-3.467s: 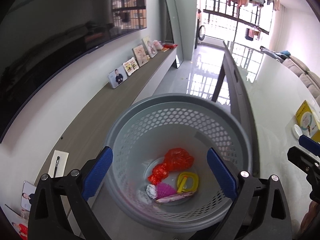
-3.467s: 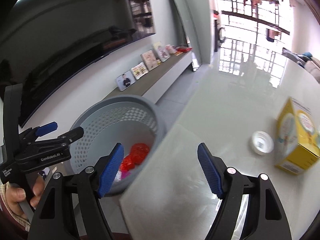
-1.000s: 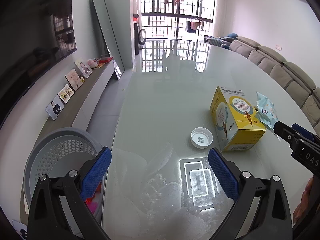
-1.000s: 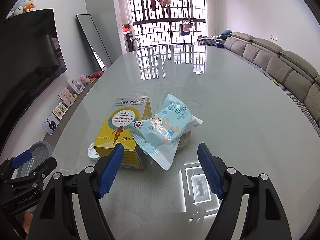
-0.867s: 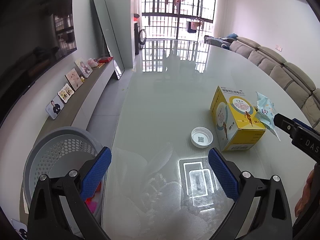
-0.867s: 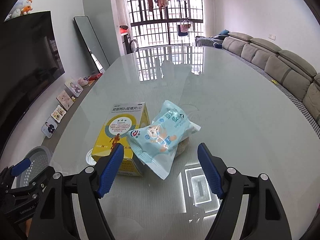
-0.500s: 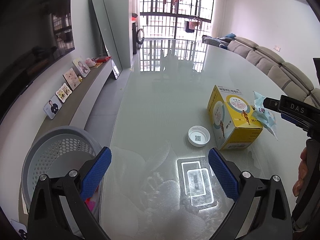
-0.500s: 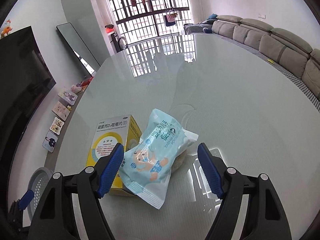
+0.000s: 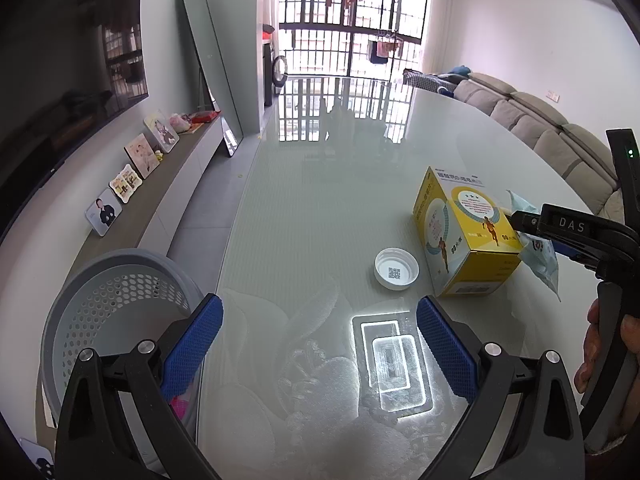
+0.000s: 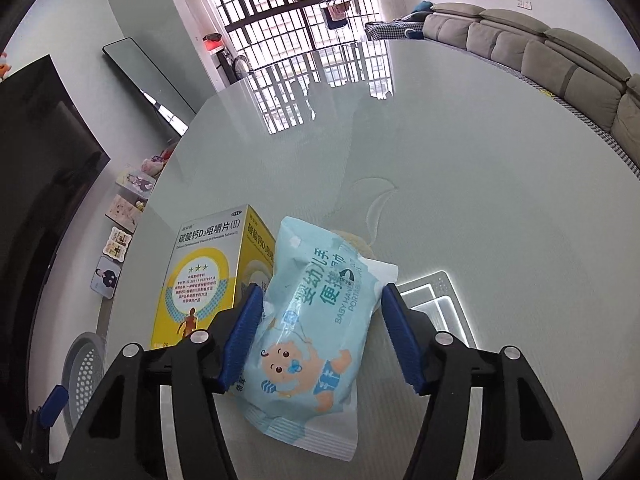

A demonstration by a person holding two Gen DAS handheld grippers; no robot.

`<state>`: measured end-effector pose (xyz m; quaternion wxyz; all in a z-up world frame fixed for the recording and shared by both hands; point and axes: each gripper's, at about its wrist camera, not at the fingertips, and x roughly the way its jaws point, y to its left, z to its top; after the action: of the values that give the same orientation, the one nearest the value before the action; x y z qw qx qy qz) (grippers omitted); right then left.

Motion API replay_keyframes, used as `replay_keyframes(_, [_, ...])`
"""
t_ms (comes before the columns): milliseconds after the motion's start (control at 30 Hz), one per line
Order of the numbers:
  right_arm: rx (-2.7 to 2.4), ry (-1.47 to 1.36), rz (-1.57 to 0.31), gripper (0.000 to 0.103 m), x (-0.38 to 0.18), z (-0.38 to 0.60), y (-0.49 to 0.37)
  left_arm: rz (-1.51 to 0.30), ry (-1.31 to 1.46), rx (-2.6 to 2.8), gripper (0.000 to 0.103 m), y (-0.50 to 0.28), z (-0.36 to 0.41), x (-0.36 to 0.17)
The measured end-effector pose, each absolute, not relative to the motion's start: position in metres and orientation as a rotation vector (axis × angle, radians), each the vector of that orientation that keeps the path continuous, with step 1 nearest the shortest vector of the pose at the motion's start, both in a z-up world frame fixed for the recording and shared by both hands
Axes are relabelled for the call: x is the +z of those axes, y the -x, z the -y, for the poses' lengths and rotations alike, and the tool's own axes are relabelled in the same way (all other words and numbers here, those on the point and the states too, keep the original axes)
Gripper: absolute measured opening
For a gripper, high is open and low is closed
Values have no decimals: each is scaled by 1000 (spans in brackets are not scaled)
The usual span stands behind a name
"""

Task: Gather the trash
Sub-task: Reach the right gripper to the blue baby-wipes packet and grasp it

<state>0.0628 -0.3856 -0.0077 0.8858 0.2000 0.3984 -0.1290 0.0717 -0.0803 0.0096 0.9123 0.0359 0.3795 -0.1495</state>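
left wrist view
- left gripper (image 9: 318,338): fingers spread wide, nothing between them, only bare tabletop (image 9: 320,208) ahead.
- basket (image 9: 80,292): grey perforated, off the tabletop's left edge, just beside the left finger; pink scrap visible low inside.
- bottle cap (image 9: 396,274): white, on the tabletop, ahead and slightly right of the left fingers, just left of the yellow box (image 9: 464,236).
- wipes pack (image 9: 540,256): light blue, behind and right of the yellow box, mostly hidden by it and by the right gripper (image 9: 532,226) reaching in from the right.
- nearer hand: the right one by far; the left gripper sits well apart from the pack, with the box in between.

right wrist view
- right gripper (image 10: 320,336): fingers have just been closing, now at a middling gap, with the wipes pack (image 10: 316,324) between them.
- contact: left finger (image 10: 242,336) looks to touch or nearly touch the pack's edge; right finger (image 10: 400,340) shows a sliver of gap. Not a firm clamp yet, judged from this view.
- pack position: straight ahead, centred between the fingers, lying on the tabletop (image 10: 460,168) and leaning against the yellow box (image 10: 208,276) on its left.
- long axis: runs roughly away from the camera, tilted a little right at the far end; the fingers straddle the short width, near its middle.
- box clearance: left finger sits squeezed between box and pack; risk of nudging the box while closing.
- basket (image 10: 86,364): far lower left, off the tabletop edge, well apart from the pack.
- step judged: closing on the pack, carry to basket to come.
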Motion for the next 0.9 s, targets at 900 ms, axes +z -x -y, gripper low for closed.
replay_keyframes(900, [-302,-230,-969,68,-50,390,14,-810,-128,-349,95,-57,114,-1])
